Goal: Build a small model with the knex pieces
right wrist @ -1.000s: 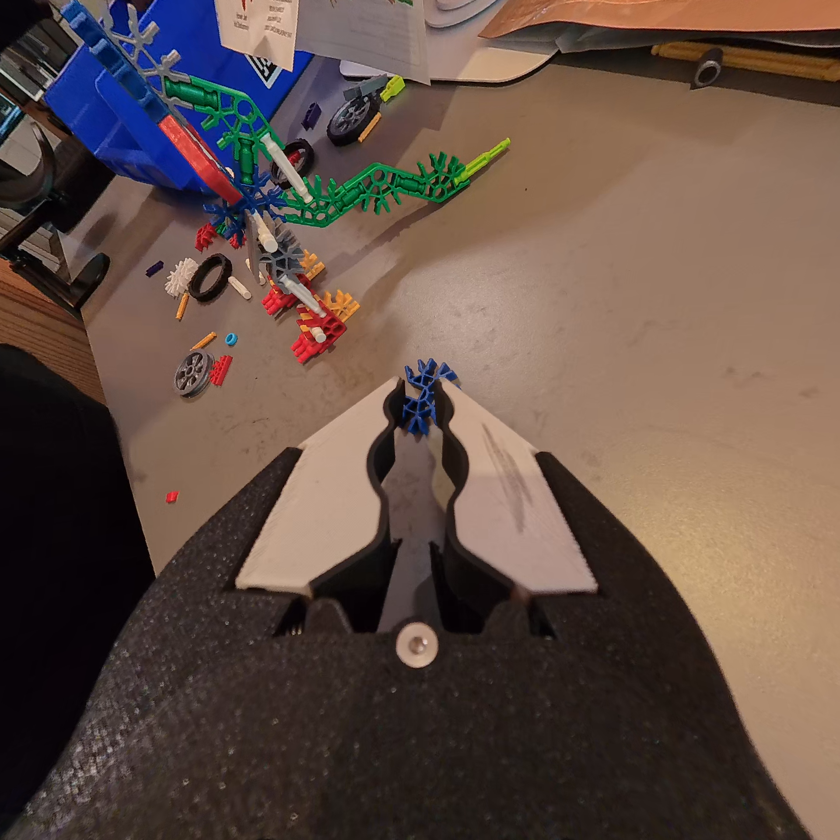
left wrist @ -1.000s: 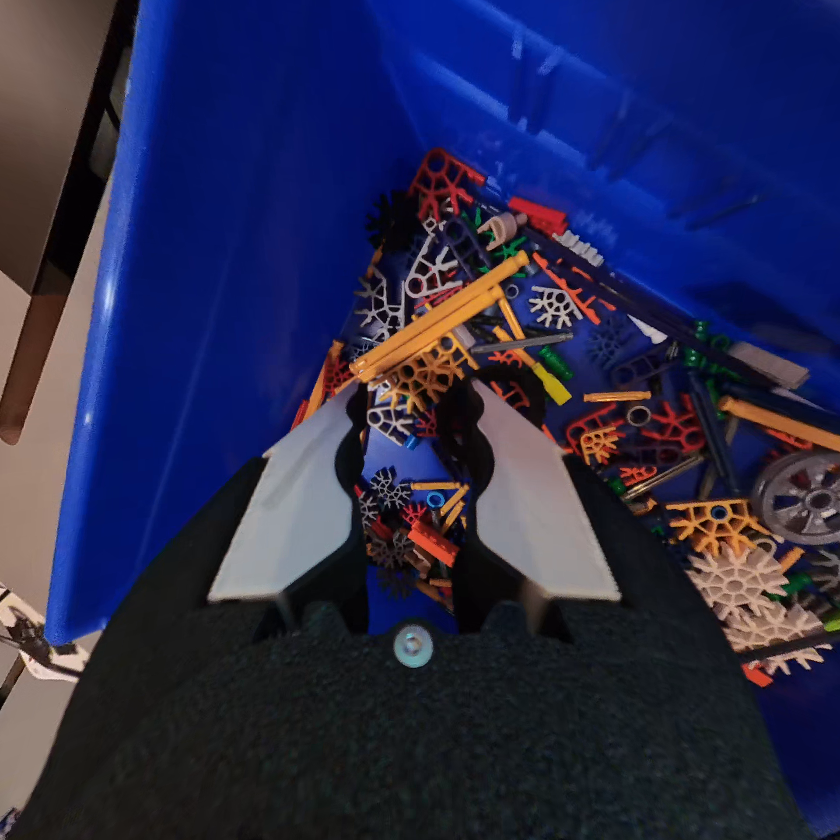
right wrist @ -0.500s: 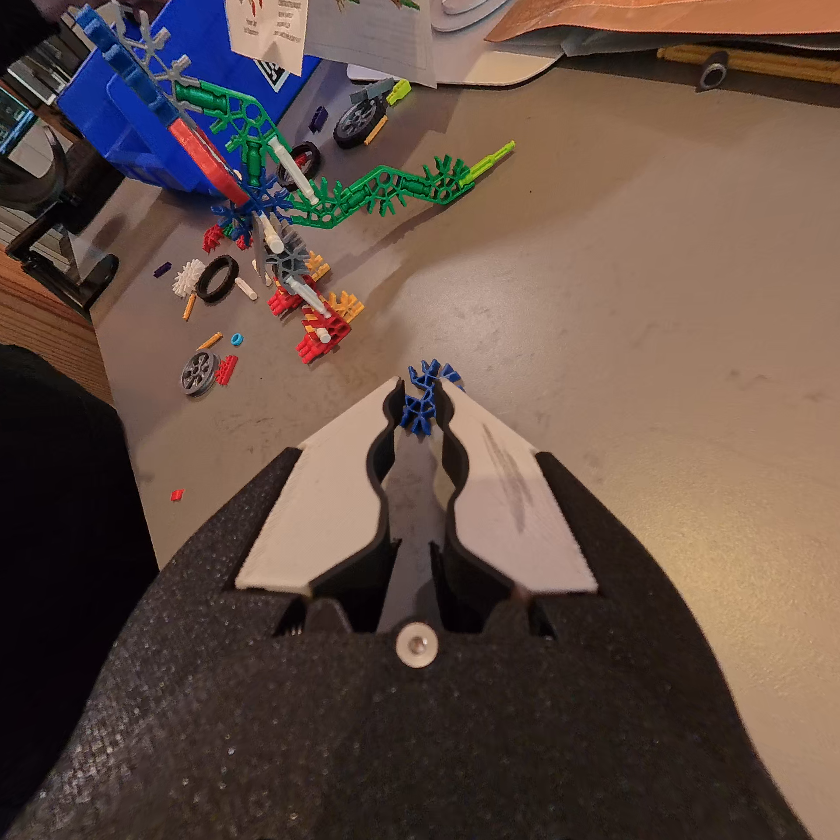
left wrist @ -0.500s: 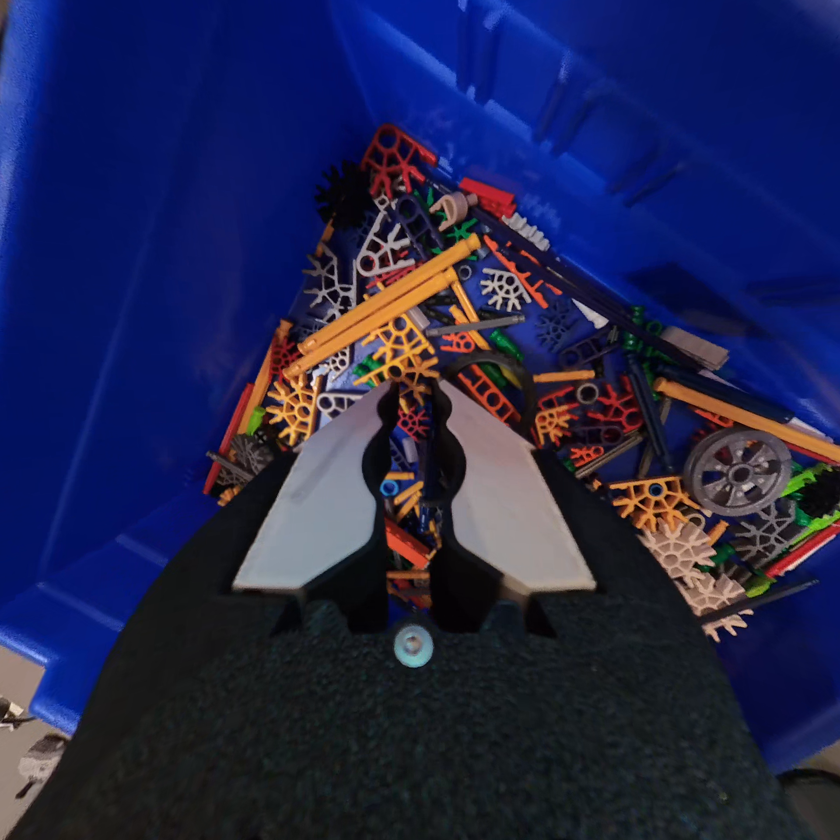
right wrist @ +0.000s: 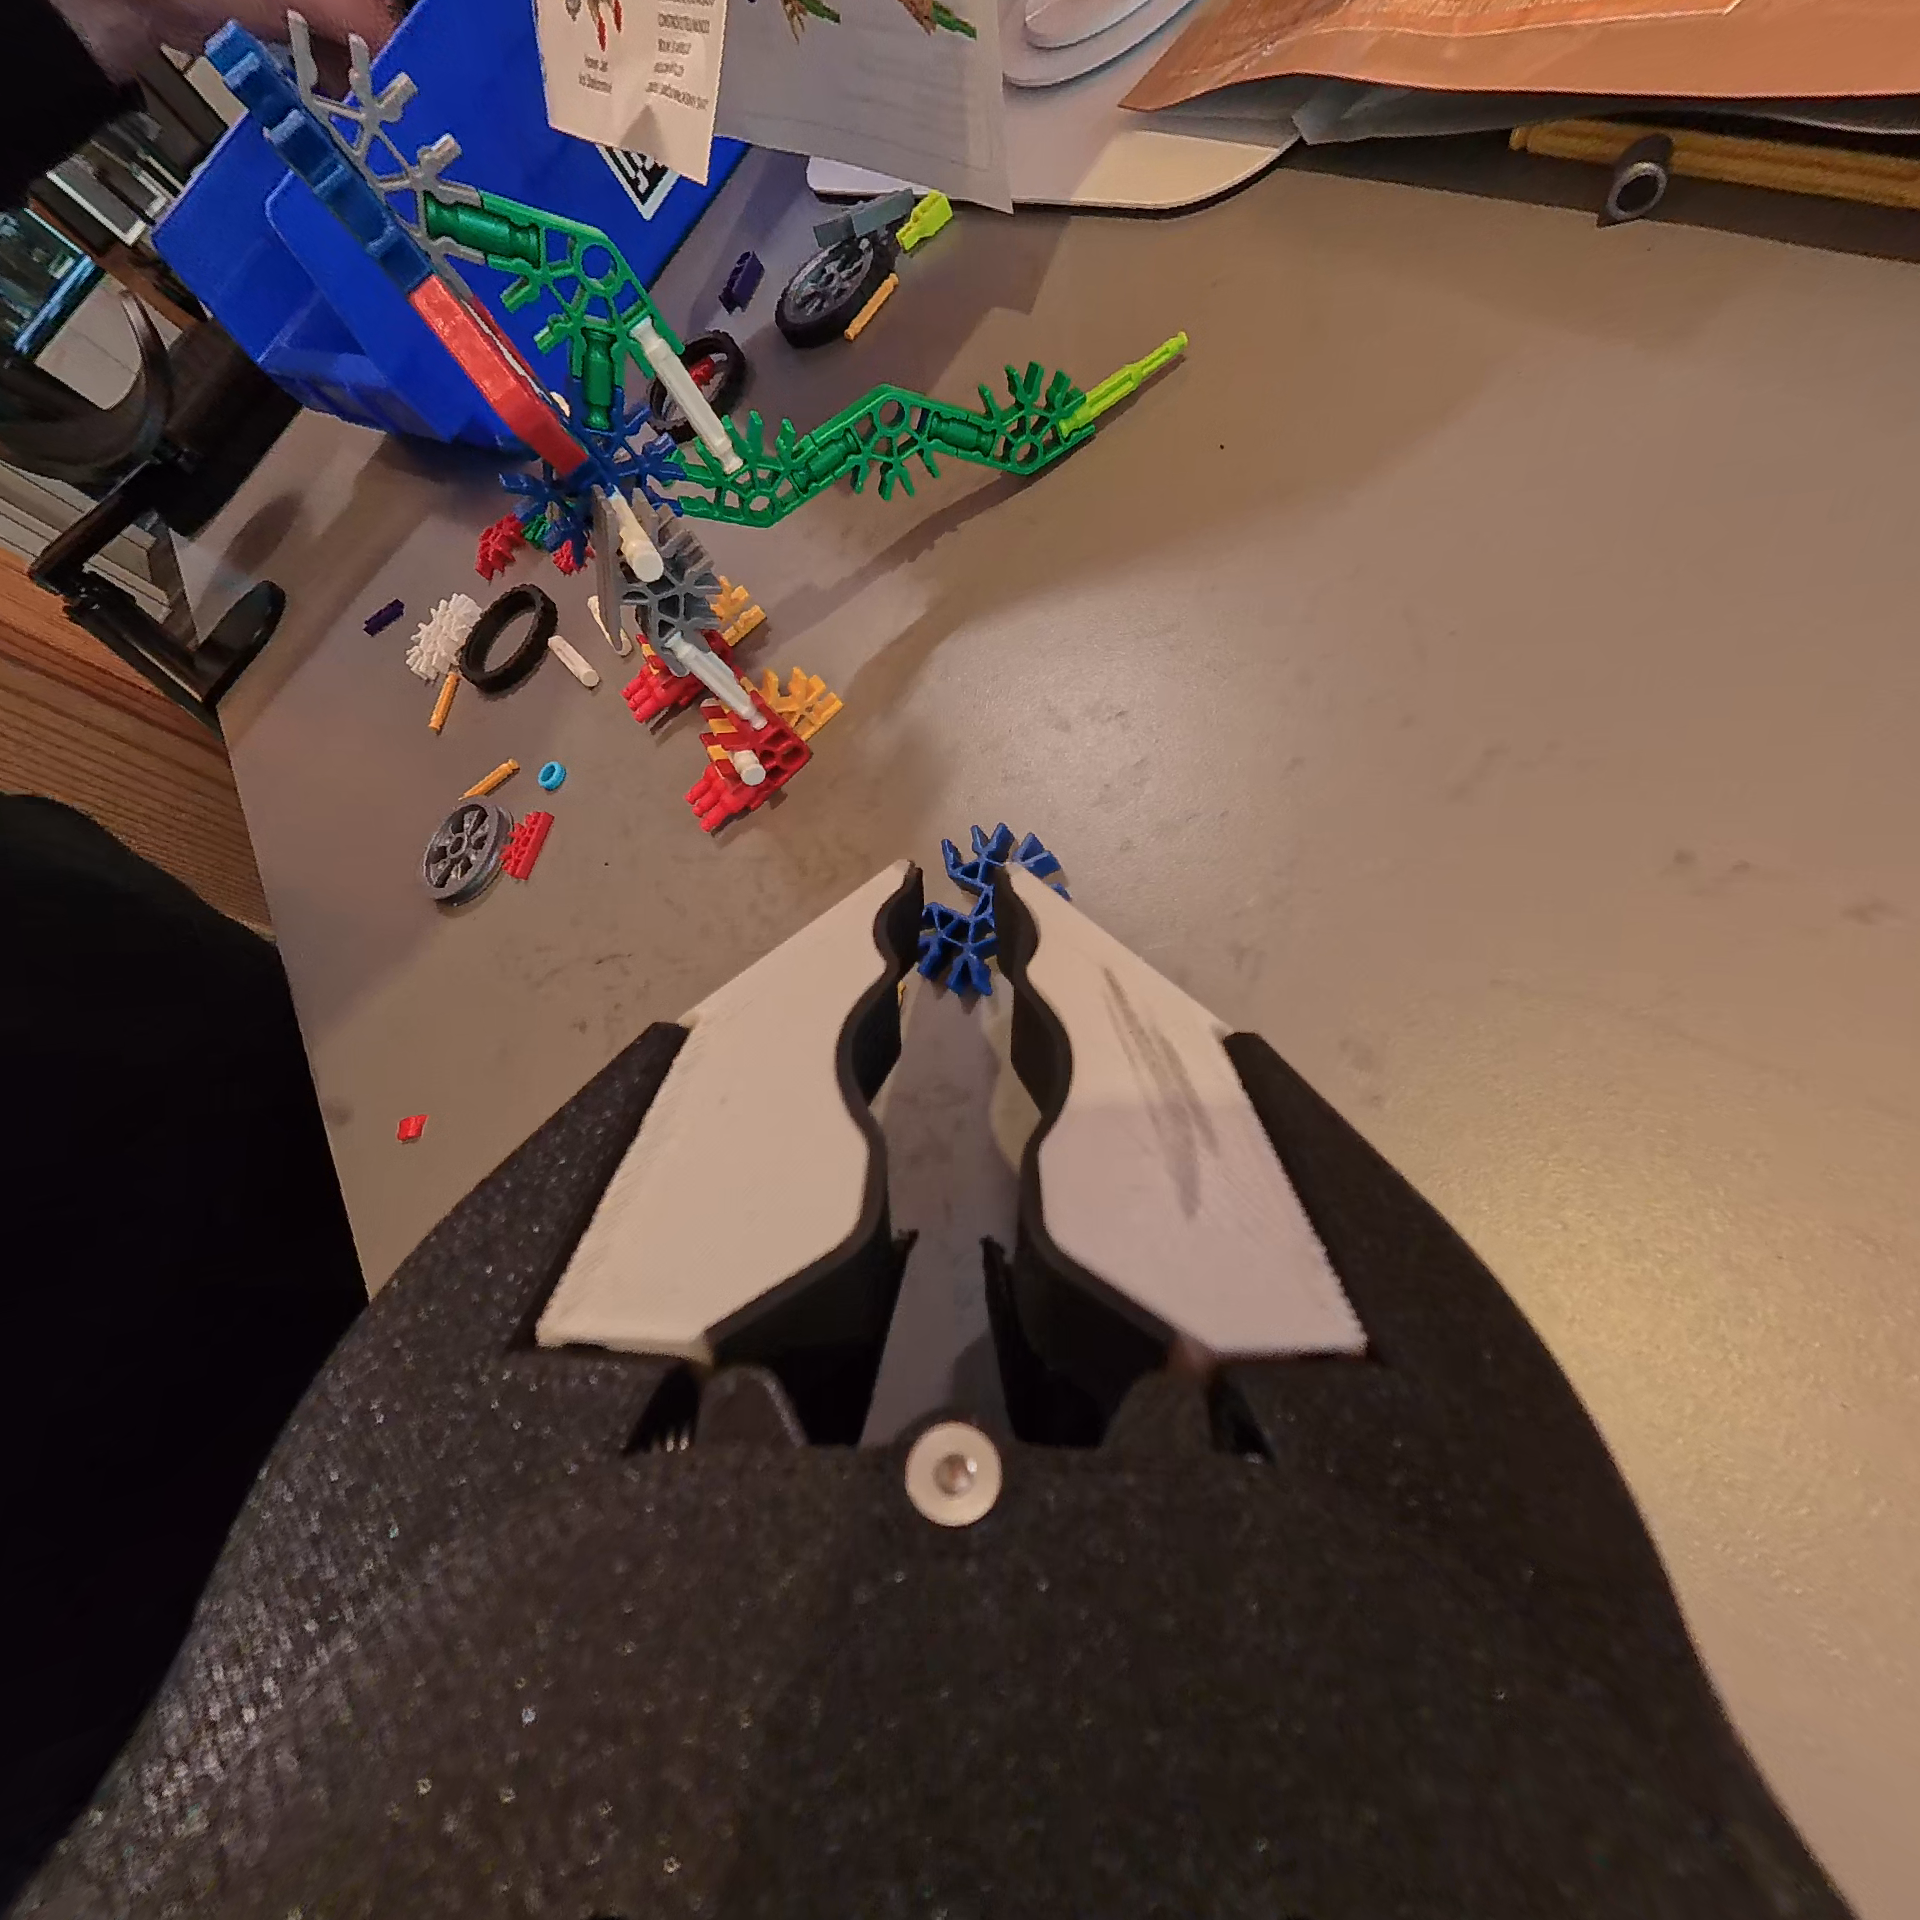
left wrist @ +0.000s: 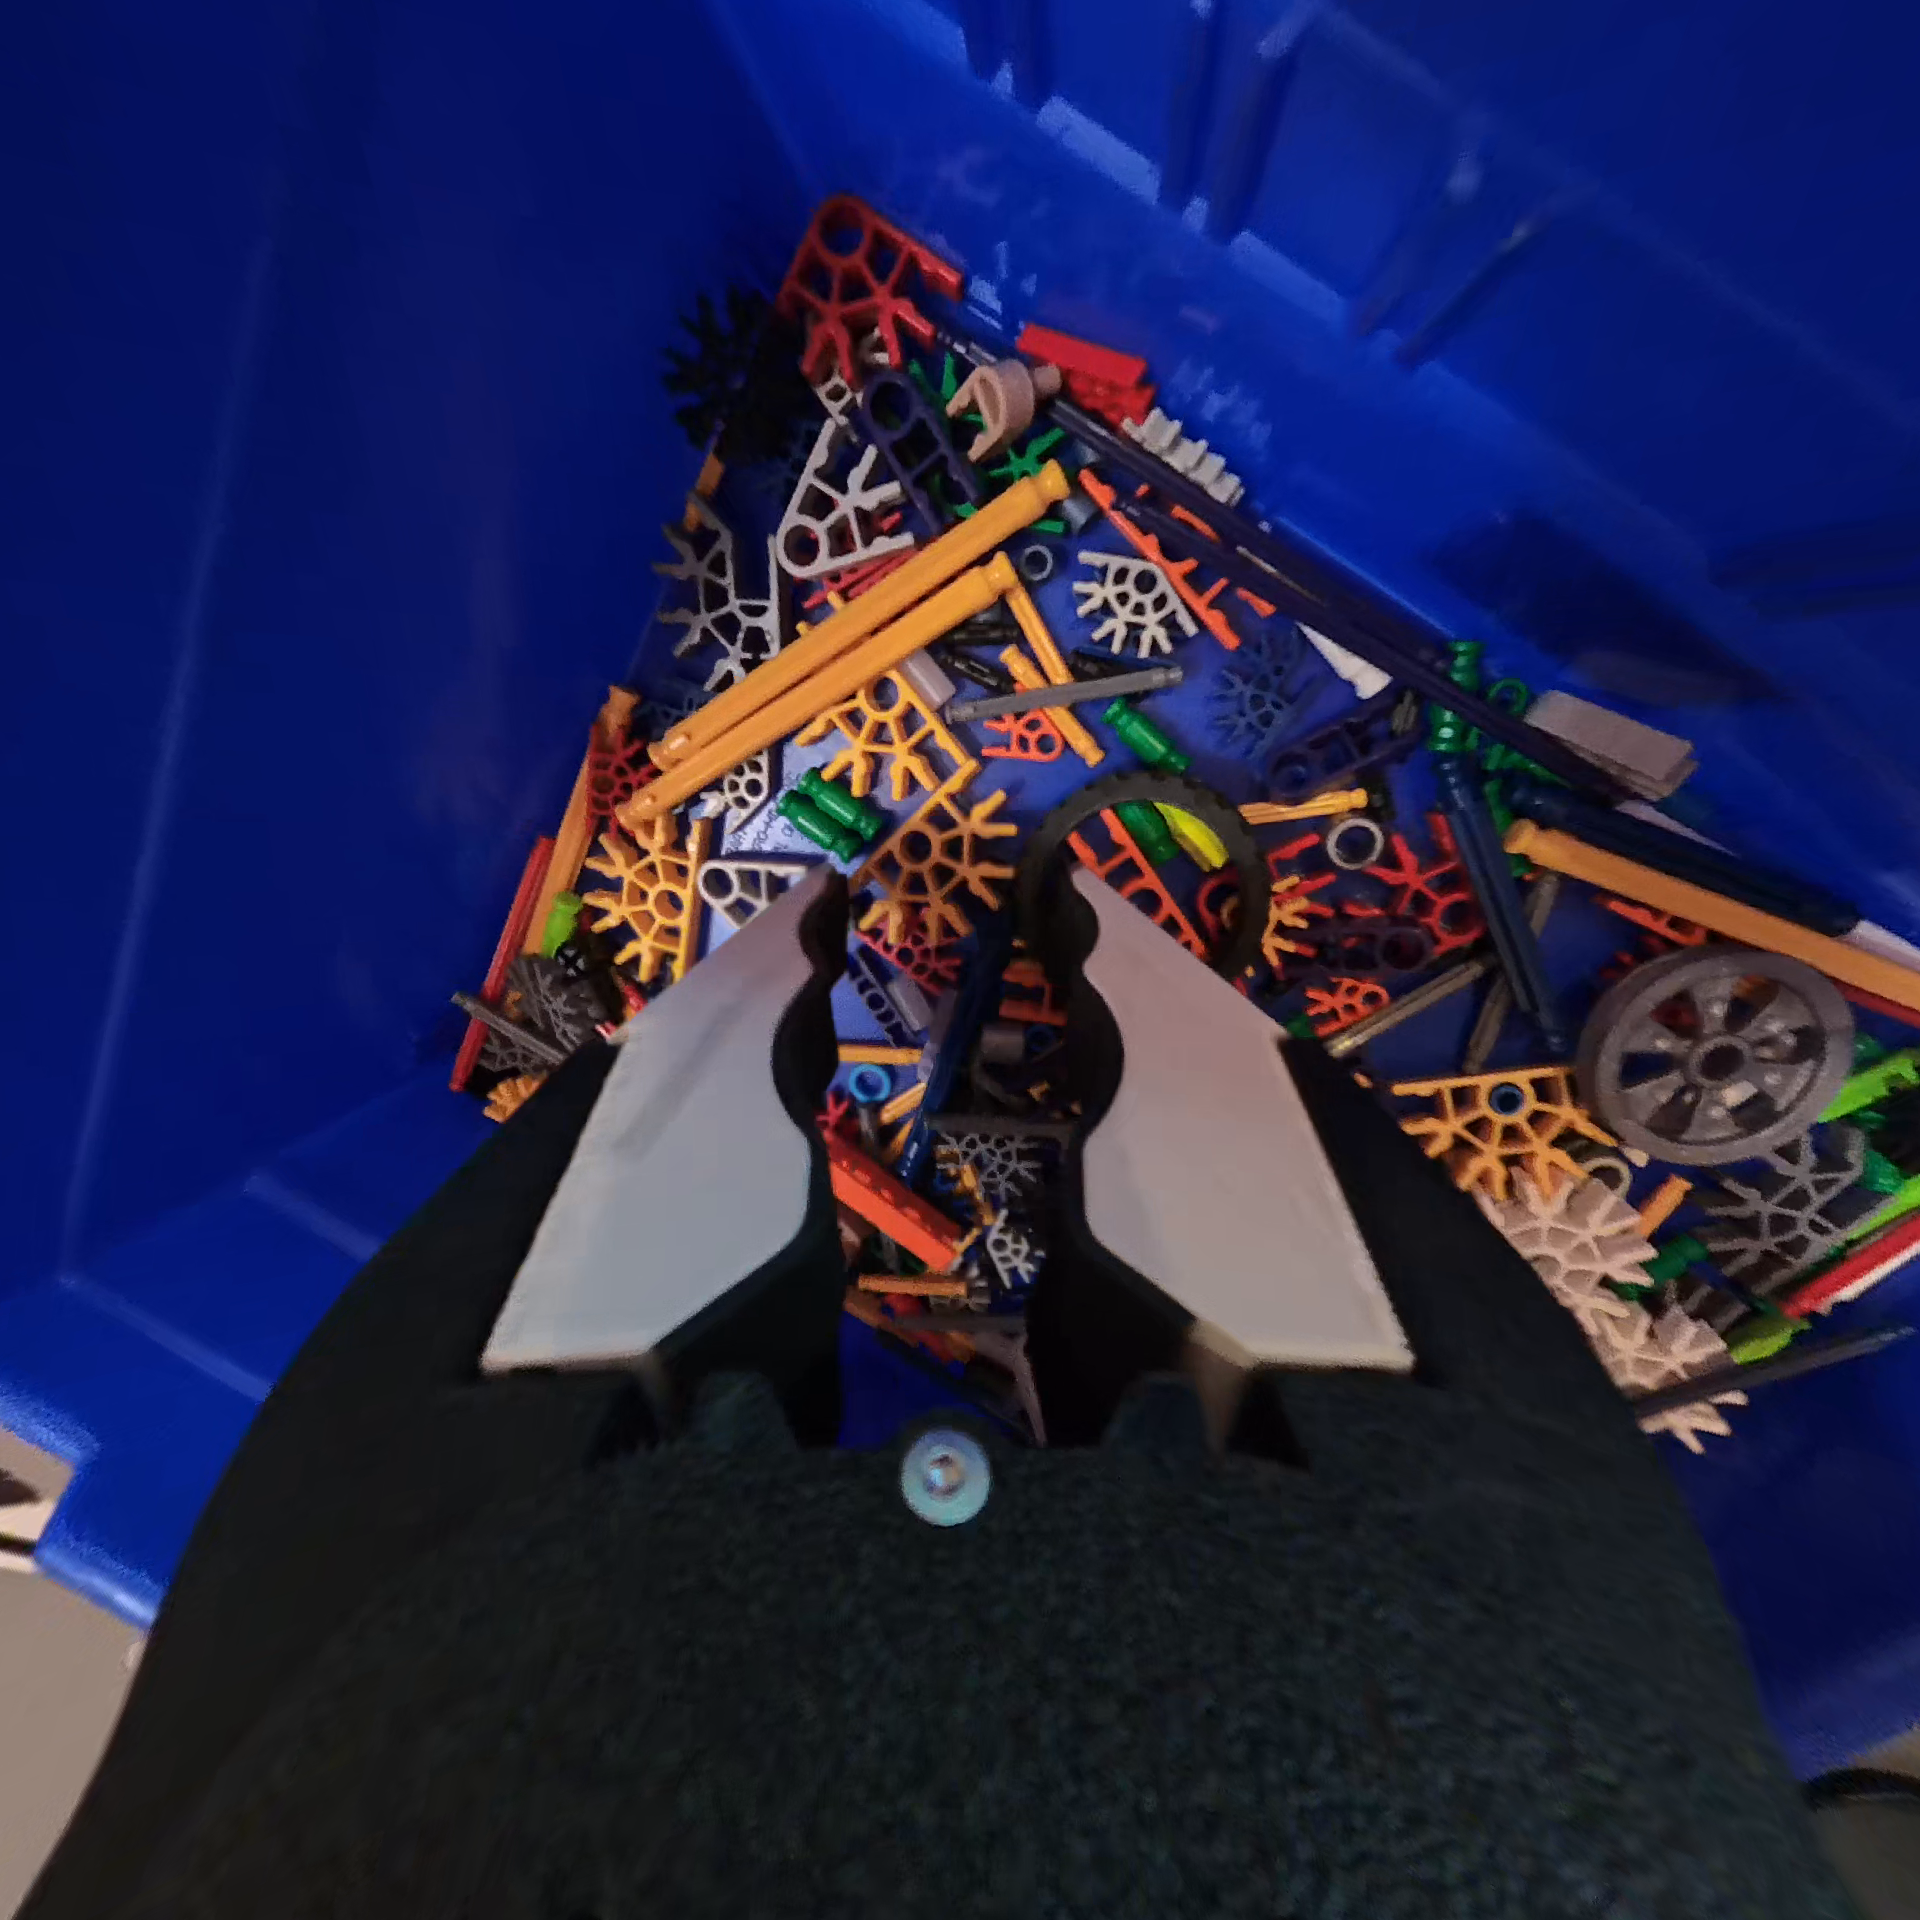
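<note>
My left gripper (left wrist: 951,899) is open inside a blue bin (left wrist: 312,623), over a heap of loose construction-toy pieces. An orange snowflake connector (left wrist: 935,857) lies just past its tips. A black tyre ring (left wrist: 1242,868) sits at the right fingertip (left wrist: 1091,914), and a dark blue rod (left wrist: 951,1023) lies between the fingers. My right gripper (right wrist: 961,878) is shut on a small cluster of blue connectors (right wrist: 961,935) over the tan table (right wrist: 1455,727). A built model (right wrist: 831,468) of green, blue, grey and red pieces stands to the far left of it.
In the bin lie long orange rods (left wrist: 852,644) and a grey wheel (left wrist: 1714,1060). On the table are a black tyre (right wrist: 506,636), a grey wheel (right wrist: 462,847), small loose parts, the blue bin (right wrist: 312,291), papers (right wrist: 862,83) and a brown envelope (right wrist: 1558,42). The gap from one gripper's tips to the other's is roughly 50 cm.
My left gripper's jaws narrowed half a second ago and have opened wide again, and it has shifted slightly over the heap. My right gripper has held still with the blue connectors.
</note>
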Demonstrator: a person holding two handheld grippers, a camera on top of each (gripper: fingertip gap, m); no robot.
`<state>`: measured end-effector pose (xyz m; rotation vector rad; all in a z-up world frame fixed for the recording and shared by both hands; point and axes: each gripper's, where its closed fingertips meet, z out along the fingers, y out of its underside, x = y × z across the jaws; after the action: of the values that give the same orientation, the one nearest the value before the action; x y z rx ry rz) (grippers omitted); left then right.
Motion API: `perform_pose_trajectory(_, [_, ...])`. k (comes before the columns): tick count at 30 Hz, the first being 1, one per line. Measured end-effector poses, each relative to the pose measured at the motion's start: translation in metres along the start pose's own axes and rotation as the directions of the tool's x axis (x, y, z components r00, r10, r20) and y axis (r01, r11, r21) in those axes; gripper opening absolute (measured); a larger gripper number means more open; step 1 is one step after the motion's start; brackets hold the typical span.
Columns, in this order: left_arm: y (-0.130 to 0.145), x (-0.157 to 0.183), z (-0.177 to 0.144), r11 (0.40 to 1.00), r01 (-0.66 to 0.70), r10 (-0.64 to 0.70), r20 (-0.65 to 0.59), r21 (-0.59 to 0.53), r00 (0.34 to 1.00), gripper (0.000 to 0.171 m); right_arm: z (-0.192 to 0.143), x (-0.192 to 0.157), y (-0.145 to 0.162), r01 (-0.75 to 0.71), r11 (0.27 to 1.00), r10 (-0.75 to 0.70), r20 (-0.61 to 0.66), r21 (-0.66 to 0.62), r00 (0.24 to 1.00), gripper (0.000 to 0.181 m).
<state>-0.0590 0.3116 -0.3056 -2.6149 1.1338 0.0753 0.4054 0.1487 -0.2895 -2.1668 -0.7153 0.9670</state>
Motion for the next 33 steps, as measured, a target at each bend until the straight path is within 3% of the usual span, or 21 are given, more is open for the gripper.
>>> perform_pose_trajectory(5, [-0.003, 0.002, 0.005, 0.998, 0.063, -0.063, -0.059, -0.003, 0.996, 0.029, 0.0, 0.0, 0.0, 0.003, 1.0, -0.003, 0.0, 0.005, 1.0, 0.014])
perform_pose_trajectory(13, [0.004, 0.005, 0.002, 0.996, 0.09, -0.09, -0.033, -0.015, 0.995, 0.027, -0.002, 0.0, -0.002, 0.001, 1.0, -0.001, 0.002, 0.016, 1.0, 0.014])
perform_pose_trajectory(14, [0.005, 0.005, 0.001, 0.996, 0.088, -0.088, -0.026, -0.013, 0.996, 0.018, -0.002, 0.0, -0.002, 0.001, 1.0, -0.001, 0.002, 0.017, 1.0, 0.014])
perform_pose_trajectory(33, [0.01, 0.026, -0.027, 0.996, 0.079, -0.079, -0.016, 0.044, 0.997, 0.014, -0.002, -0.001, -0.002, -0.001, 1.0, 0.001, 0.01, 0.018, 1.0, 0.014])
